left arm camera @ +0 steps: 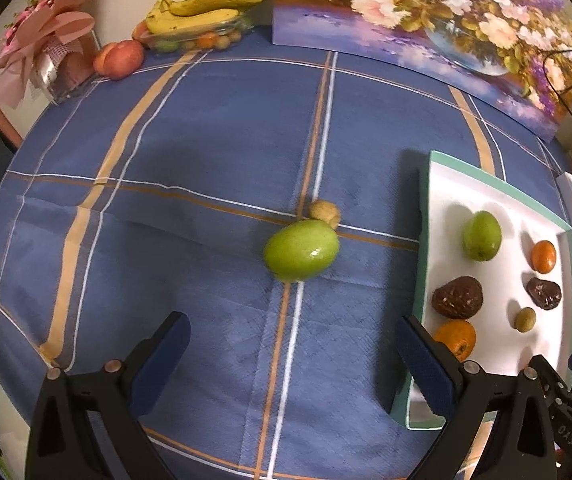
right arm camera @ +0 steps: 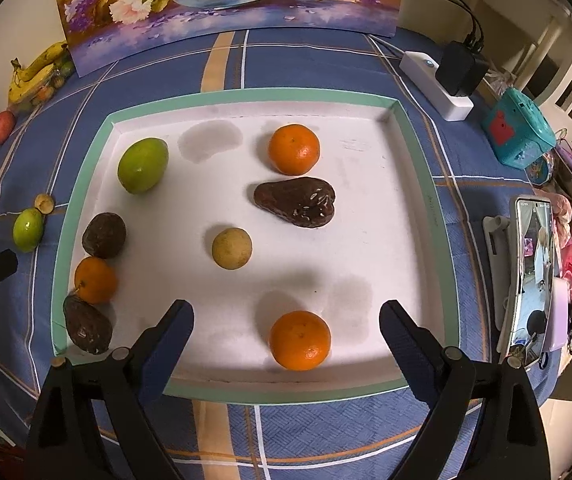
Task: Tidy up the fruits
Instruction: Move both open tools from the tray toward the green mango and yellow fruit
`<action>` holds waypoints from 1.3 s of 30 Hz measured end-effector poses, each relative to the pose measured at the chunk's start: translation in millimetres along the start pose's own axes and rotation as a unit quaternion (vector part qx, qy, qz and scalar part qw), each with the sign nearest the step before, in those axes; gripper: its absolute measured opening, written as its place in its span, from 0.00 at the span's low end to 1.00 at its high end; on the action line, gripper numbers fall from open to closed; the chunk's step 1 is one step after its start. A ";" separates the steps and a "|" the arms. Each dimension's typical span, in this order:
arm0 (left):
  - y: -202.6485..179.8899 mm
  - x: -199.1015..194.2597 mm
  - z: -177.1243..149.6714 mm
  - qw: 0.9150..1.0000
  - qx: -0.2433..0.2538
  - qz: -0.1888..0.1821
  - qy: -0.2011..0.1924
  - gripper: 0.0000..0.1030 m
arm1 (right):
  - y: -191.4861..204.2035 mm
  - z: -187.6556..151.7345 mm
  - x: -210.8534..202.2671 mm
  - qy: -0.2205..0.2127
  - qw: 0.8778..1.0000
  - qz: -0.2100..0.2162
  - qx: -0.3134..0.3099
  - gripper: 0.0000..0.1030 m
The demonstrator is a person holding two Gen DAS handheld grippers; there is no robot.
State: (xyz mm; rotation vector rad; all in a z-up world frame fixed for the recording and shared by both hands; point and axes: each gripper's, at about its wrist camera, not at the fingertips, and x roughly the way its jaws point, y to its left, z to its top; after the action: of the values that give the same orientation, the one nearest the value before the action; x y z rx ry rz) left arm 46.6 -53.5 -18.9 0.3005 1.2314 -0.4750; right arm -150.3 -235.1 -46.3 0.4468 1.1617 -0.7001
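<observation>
A green fruit (left arm camera: 301, 249) lies on the blue tablecloth with a small tan fruit (left arm camera: 325, 212) touching its far side. My left gripper (left arm camera: 291, 354) is open and empty, a little short of the green fruit. The white tray (right arm camera: 417, 216) holds another green fruit (right arm camera: 142, 165), three oranges (right arm camera: 293, 149) (right arm camera: 299, 340) (right arm camera: 95, 280), three dark brown fruits (right arm camera: 295, 201) (right arm camera: 104, 235) (right arm camera: 87, 330) and a small tan fruit (right arm camera: 232, 248). My right gripper (right arm camera: 286, 328) is open and empty over the tray's near side, around the near orange. The two loose fruits also show in the right wrist view (right arm camera: 28, 229).
A flower painting (left arm camera: 425, 20) leans at the table's back. A glass dish with bananas (left arm camera: 202, 12) and a peach (left arm camera: 118, 59) sit at the back left beside a pink bouquet (left arm camera: 42, 44). A power strip (right arm camera: 435, 84), teal box (right arm camera: 519, 128) and phone (right arm camera: 529, 280) lie right of the tray.
</observation>
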 end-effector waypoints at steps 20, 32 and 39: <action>91.8 -2.2 16.2 0.995 -0.097 0.028 -0.016 1.00 | 68.8 14.9 -13.4 -0.020 0.998 0.029 -0.058 0.92; 116.3 -3.1 22.3 0.992 -0.117 0.019 -0.029 1.00 | 119.5 19.6 -24.0 -0.048 0.992 0.065 -0.093 0.92; 122.6 -3.0 29.4 0.992 -0.117 0.015 -0.038 1.00 | 147.2 25.7 -30.0 -0.076 0.986 0.093 -0.114 0.92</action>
State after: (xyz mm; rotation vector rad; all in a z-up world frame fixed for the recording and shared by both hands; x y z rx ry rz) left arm 131.6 39.3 -11.0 0.1010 1.1938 -0.3092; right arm -36.2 -139.3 -14.0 0.2986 1.0263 -0.4252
